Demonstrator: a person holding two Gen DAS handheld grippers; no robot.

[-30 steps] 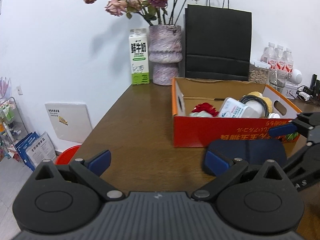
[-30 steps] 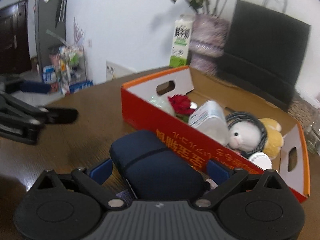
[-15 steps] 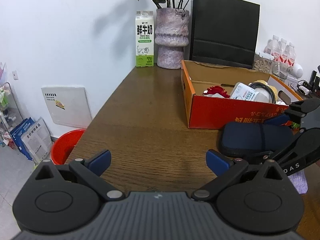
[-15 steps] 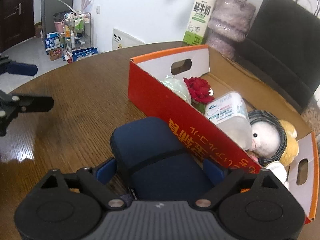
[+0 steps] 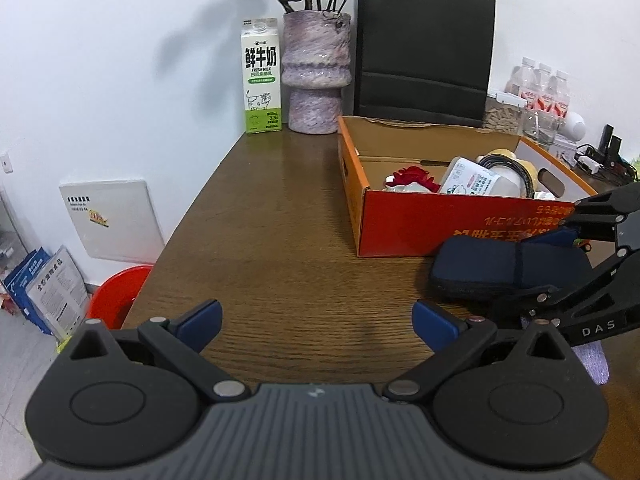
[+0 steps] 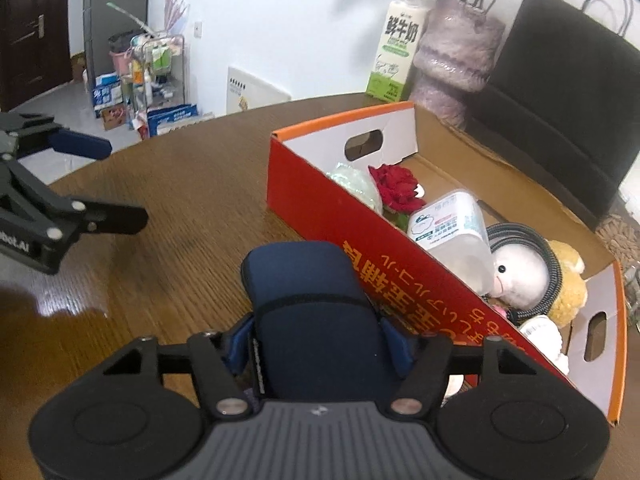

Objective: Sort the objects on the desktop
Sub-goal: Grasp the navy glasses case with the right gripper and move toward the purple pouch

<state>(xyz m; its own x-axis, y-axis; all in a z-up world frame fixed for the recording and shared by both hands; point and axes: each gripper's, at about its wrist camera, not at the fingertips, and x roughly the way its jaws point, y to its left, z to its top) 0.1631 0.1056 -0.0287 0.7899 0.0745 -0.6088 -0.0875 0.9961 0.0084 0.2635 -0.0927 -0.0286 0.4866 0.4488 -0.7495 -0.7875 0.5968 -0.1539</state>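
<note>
— So where does the dark navy zipped fabric pouch [image 6: 316, 312] lie from the right gripper [image 6: 320, 340]?

— Straight ahead of it, flat on the brown wooden table [image 5: 276, 216], its long axis running along the gripper's pointing line. The jaws are closing with the pouch's near end between them, the blue pads [image 6: 240, 340] right at its two long sides; they look to be in contact, though I can't judge how firmly.

— And the left gripper [image 5: 316, 322]?

— Wide open, nothing between its fingers, over bare table toward the left edge. The right one is clearly nearer.

— What stands in the way?

— The orange-red cardboard box [image 6: 404, 276] sits just beside the pouch's right side. Its near wall must be cleared by lifting first, I'd judge. Inside already lie a red fabric flower [image 6: 394, 188], a white plastic wipes tub [image 6: 452, 228] and a white-faced plush toy [image 6: 520, 272], so free floor is toward the far corner.

— Anything behind?

— A milk carton [image 5: 261, 76], a mauve vase [image 5: 316, 76] and a black paper bag [image 5: 424, 48] along the far edge, well apart.
</note>
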